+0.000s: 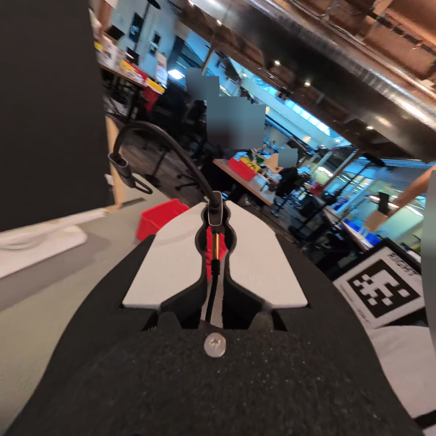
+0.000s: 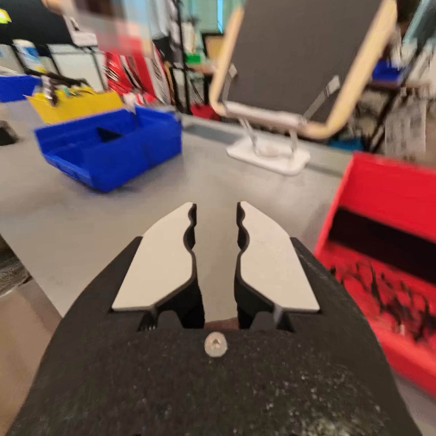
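Observation:
My left gripper is shut on a short black adapter cable. Its dark plug body sits clamped between the fingertips, with a gold pin pointing back toward the camera. The cable arcs up and left to a second dark connector hanging free in the air. The gripper is raised and tilted above the grey table. My right gripper is open and empty, held over the grey table, with a red bin of small black parts close on its right.
A red bin sits behind the left fingers. A tablet on a white stand stands at the back; its dark panel fills the left of the left wrist view. A blue bin and yellow bin sit left. About 35 cm separates my left fingertips from my right.

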Demonstrator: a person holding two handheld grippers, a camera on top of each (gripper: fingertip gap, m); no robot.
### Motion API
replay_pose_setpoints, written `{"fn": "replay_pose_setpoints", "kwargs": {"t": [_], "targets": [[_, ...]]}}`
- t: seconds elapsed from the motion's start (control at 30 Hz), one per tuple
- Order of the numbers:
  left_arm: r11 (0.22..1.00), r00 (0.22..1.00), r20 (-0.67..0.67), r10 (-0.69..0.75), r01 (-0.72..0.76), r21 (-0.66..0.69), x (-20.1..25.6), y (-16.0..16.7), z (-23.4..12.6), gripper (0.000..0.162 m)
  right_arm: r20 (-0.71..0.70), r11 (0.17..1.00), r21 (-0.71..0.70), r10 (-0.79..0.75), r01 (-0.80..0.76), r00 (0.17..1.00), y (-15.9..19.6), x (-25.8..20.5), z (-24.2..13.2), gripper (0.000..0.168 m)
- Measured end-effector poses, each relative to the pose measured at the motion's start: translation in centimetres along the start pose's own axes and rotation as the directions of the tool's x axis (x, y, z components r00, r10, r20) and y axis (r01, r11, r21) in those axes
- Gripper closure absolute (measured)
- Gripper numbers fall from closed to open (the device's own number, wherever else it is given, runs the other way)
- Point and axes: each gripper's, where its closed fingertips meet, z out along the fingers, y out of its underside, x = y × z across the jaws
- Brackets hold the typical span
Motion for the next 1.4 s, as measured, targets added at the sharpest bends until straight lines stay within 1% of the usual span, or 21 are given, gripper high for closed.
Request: {"fn": "replay_pose_setpoints", "kwargs": {"t": [0.1,0.2,0.23,0.27,0.3,0.37,0.43,0.47,0.53,0.63,0.7,0.73,0.77,0.83,0.9,0.97,1.03,1.2,1.27,1.33,1.4], "targets": [[0.991,0.99,-0.085,-0.115,0.108,-0.075,2.5,6.3,3.9,0.153,0.029,0.978,0.165,-0.137,0.131,0.99,-7.0,-2.1,1.3,0.136],[0.951,0.941,-0.166,-0.296,0.275,-0.142,4.1,12.0,6.1,0.153,0.142,0.971,0.209,-0.151,0.12,0.978,-10.0,-4.1,2.4,0.131],[0.936,0.921,-0.184,-0.343,0.318,-0.151,4.4,13.4,6.5,0.153,0.175,0.97,0.216,-0.155,0.115,0.972,-10.2,-4.8,2.6,0.12],[0.922,0.906,-0.189,-0.38,0.355,-0.155,4.5,14.7,6.8,0.153,0.161,0.965,0.233,-0.161,0.121,0.974,-10.3,-5.0,2.7,0.116],[0.908,0.89,-0.194,-0.413,0.386,-0.162,4.5,16.0,7.0,0.153,0.146,0.959,0.253,-0.167,0.127,0.975,-10.4,-5.1,2.6,0.119],[0.87,0.843,-0.222,-0.489,0.455,-0.19,4.7,18.0,7.0,0.153,0.146,0.949,0.286,-0.182,0.135,0.972,-10.1,-5.5,2.2,0.136],[0.835,0.803,-0.231,-0.549,0.515,-0.195,4.2,19.3,6.7,0.153,0.172,0.945,0.262,-0.244,0.194,0.954,-8.9,-5.9,2.1,0.141],[0.83,0.796,-0.236,-0.557,0.519,-0.206,4.1,20.0,6.4,0.153,0.209,0.949,0.237,-0.257,0.207,0.943,-8.2,-6.1,2.0,0.142],[0.827,0.788,-0.26,-0.558,0.504,-0.249,4.3,21.5,5.8,0.152,0.341,0.967,0.213,-0.206,0.138,0.917,-7.4,-6.7,1.4,0.143],[0.879,0.842,-0.284,-0.458,0.383,-0.282,4.7,23.4,4.5,0.149,0.541,0.992,0.125,-0.056,-0.014,0.839,-6.0,-7.6,0.9,0.142],[0.914,0.893,-0.275,-0.357,0.273,-0.301,4.4,24.8,3.2,0.146,0.594,0.989,0.078,0.056,-0.126,0.802,-5.6,-7.0,1.0,0.143],[0.928,0.924,-0.248,-0.29,0.209,-0.309,3.9,25.7,2.5,0.135,0.626,0.98,0.052,0.119,-0.193,0.771,-5.5,-6.6,1.0,0.143],[0.942,0.96,-0.202,-0.194,0.124,-0.313,3.0,26.6,1.7,0.129,0.652,0.968,0.014,0.183,-0.252,0.736,-5.2,-6.1,1.1,0.143],[0.939,0.992,-0.062,0.108,-0.123,-0.321,0.2,28.3,0.0,0.129,0.674,0.942,-0.082,0.293,-0.326,0.678,-3.9,-5.4,1.6,0.143],[0.859,0.912,0.024,0.41,-0.378,-0.344,-1.5,29.0,-1.5,0.128,0.662,0.913,-0.146,0.377,-0.381,0.648,-2.5,-4.9,2.5,0.143],[0.711,0.754,0.077,0.652,-0.573,-0.409,-2.8,29.3,-2.4,0.128,0.66,0.871,-0.224,0.466,-0.438,0.59,-0.9,-5.0,3.3,0.143],[0.559,0.594,0.071,0.801,-0.702,-0.441,-3.1,29.9,-2.3,0.129,0.641,0.824,-0.289,0.545,-0.488,0.54,0.4,-5.2,4.4,0.143],[0.243,0.266,0.014,0.964,-0.857,-0.454,-3.5,31.9,-0.3,0.128,0.605,0.766,-0.383,0.63,-0.516,0.487,1.5,-6.5,5.7,0.143],[0.148,0.15,0.029,0.988,-0.895,-0.42,-3.4,31.8,0.4,0.13,0.608,0.743,-0.407,0.654,-0.531,0.45,1.1,-7.2,5.7,0.143],[0.113,0.124,0.0,0.992,-0.903,-0.415,-3.7,32.3,0.9,0.128,0.614,0.712,-0.424,0.68,-0.559,0.401,0.5,-7.9,5.6,0.144],[0.13,0.147,-0.011,0.989,-0.908,-0.399,-3.8,32.8,1.2,0.123,0.621,0.68,-0.439,0.702,-0.588,0.348,0.2,-8.4,5.5,0.143]]}}
